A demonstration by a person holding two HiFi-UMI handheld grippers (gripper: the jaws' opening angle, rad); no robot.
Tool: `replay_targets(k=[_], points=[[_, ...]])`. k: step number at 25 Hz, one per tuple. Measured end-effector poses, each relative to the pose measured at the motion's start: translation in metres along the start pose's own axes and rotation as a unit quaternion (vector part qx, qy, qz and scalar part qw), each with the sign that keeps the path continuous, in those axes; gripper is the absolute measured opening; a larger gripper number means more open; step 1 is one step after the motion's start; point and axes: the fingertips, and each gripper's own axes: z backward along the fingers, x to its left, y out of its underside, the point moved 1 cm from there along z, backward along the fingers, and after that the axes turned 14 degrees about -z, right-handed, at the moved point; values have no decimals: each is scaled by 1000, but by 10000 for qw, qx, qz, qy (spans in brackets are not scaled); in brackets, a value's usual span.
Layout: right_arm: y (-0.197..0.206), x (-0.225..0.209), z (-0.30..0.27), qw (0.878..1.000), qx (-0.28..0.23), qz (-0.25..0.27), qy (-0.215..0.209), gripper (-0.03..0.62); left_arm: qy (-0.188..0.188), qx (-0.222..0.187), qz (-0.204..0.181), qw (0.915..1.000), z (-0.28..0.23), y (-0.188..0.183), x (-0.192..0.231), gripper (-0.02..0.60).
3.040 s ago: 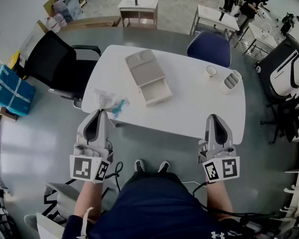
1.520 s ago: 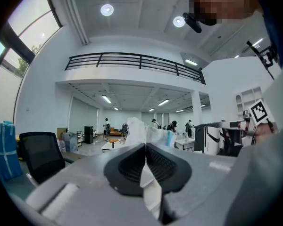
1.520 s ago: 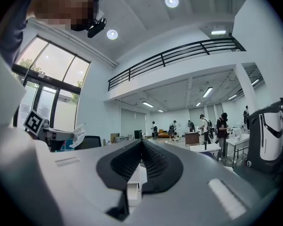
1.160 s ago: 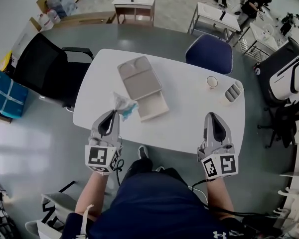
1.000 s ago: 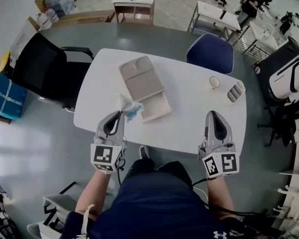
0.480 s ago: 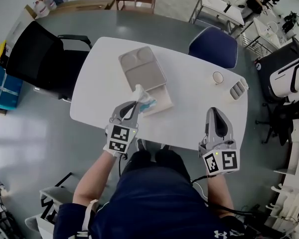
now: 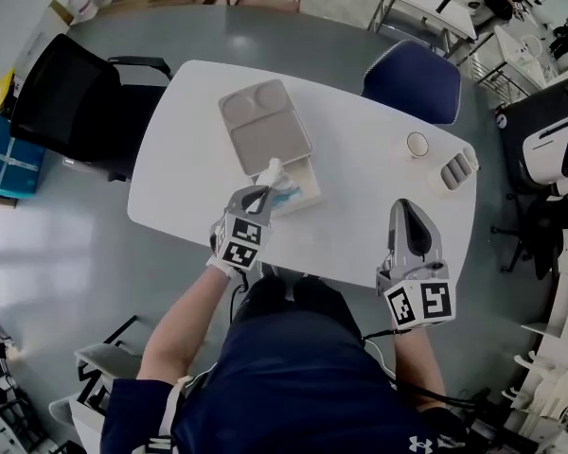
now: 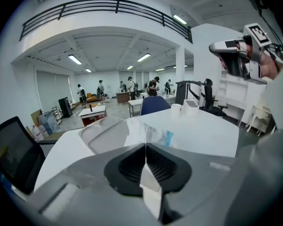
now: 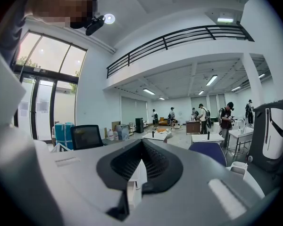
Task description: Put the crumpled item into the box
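The crumpled item [image 7: 278, 182], clear film with a blue patch, hangs from my left gripper [image 7: 262, 189], which is shut on it just above the open tray of the beige box [image 7: 307, 168]. The box's lid [image 7: 259, 126] lies flat behind the tray. In the left gripper view the jaws [image 8: 145, 147] are together, with the crumpled item [image 8: 149, 133] sticking out beyond them and the box lid [image 8: 104, 134] behind. My right gripper [image 7: 405, 210] hovers near the table's front right edge; its jaws [image 9: 141, 146] are shut with nothing in them.
On the white table [image 7: 369, 197], a small cup [image 7: 417, 144] and a grey holder [image 7: 455, 168] stand at the right end. A black chair [image 7: 64, 97] is at the left and a blue chair [image 7: 413, 79] at the far side. People stand far off in the hall.
My left gripper has carried the crumpled item forward and to the right, from the table's front left edge to over the box's tray. The right gripper has hardly moved.
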Motion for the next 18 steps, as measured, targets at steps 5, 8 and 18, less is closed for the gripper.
replay_targets(k=[5,8,18], points=[[5,-10,-13,9999,128,-56,-87,2,135,408,-335,9985,-27,14,-3,9],[6,-17,-21,9997,188,-83,-117,3,241,600,-520,9966,-41,18,-7,9],[15,-30,-26,9992,311,-228,-99,3,621,1137,-1087,9856,-72,31,-21,9]])
